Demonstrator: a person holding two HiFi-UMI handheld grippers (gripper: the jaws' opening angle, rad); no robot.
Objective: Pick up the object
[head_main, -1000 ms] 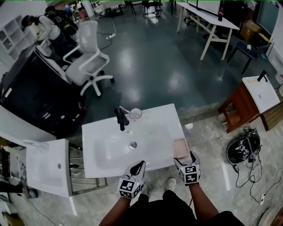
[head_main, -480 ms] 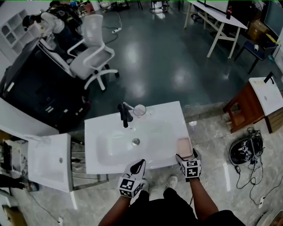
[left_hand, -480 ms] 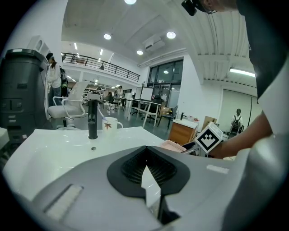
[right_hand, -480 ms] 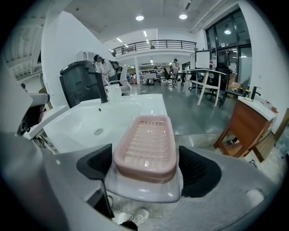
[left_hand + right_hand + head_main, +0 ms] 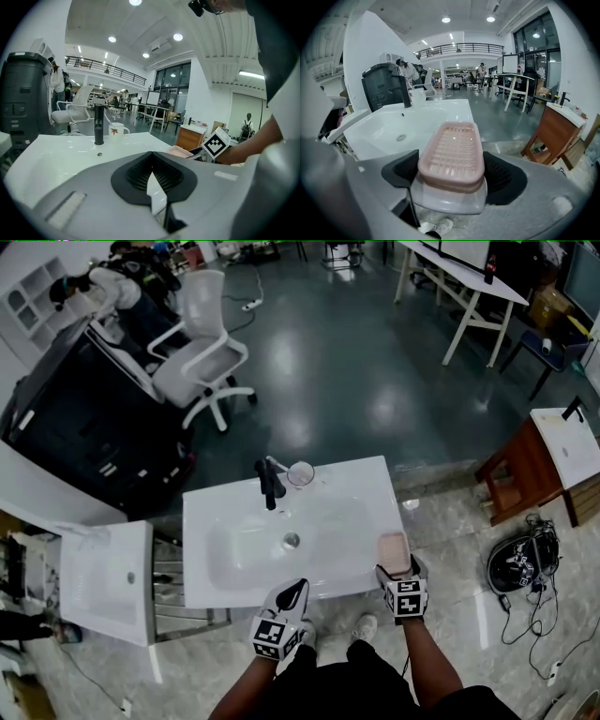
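As right gripper (image 5: 453, 172) closes, soap dish (image 5: 453, 147) sits between jaws.

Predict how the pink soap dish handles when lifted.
Pink soap dish looks like thin slotted plastic: probably light and stiff. Its rounded, glossy sides may slip between the right hand-held gripper's closing jaws. Sitting at the sink rim, a nudge could tip it off.

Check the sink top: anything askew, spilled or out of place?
Only the pink soap dish: it sits on the very front-right corner of the sink, close to the edge. The jaws of the right gripper are closing around it. Nothing looks spilled.
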